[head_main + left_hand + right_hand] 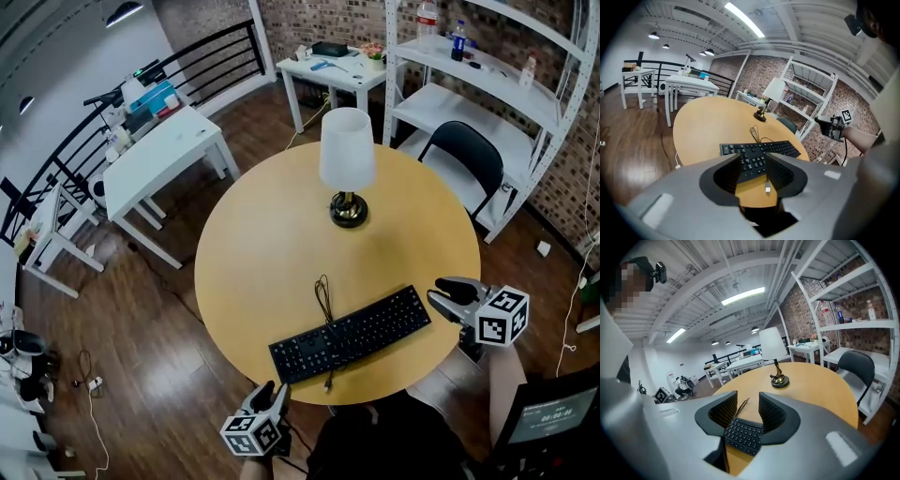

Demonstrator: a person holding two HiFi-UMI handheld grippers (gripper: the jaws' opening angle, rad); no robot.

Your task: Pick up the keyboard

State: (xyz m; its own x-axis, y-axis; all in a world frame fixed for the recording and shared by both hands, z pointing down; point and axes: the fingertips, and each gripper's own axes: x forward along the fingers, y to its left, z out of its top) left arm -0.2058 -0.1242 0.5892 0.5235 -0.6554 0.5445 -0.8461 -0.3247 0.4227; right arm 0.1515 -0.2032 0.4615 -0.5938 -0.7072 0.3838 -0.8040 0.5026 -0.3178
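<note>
A black keyboard (352,335) lies slantwise near the front edge of the round wooden table (262,253); its cable (323,298) loops behind it and the USB plug (767,189) rests at the rim. My left gripper (272,395) hangs just off the table's front edge, by the keyboard's left end, jaws open and empty. In the left gripper view the keyboard (759,152) shows between the open jaws, a little ahead. My right gripper (442,292) stands open at the keyboard's right end. In the right gripper view that end (743,434) sits low between the pads, which do not press on it.
A table lamp (347,150) with a white shade stands at the table's middle back. A black chair (464,155) and white shelving (506,84) are behind right. White tables (159,155) stand at the left, by a black railing.
</note>
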